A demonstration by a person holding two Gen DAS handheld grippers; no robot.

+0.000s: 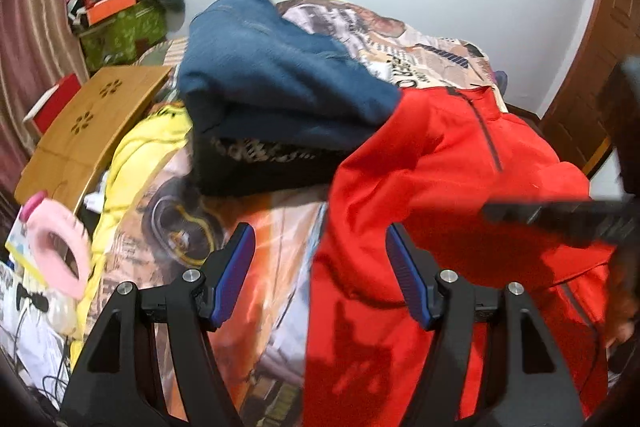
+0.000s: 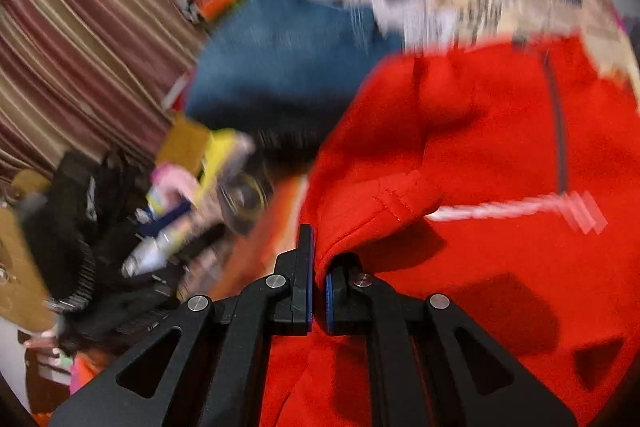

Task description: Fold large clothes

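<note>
- Right tongs (image 2: 319, 267) pinch a fold of the red jacket (image 2: 480, 155), likely to drag it flat.
- Left tongs (image 1: 320, 275) gape empty over the jacket's left edge on the bed (image 1: 264, 227).

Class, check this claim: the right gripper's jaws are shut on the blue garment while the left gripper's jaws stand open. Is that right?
One error: the right gripper is shut on the red jacket, not the blue garment, as the right wrist view shows. The left gripper stands open.
</note>
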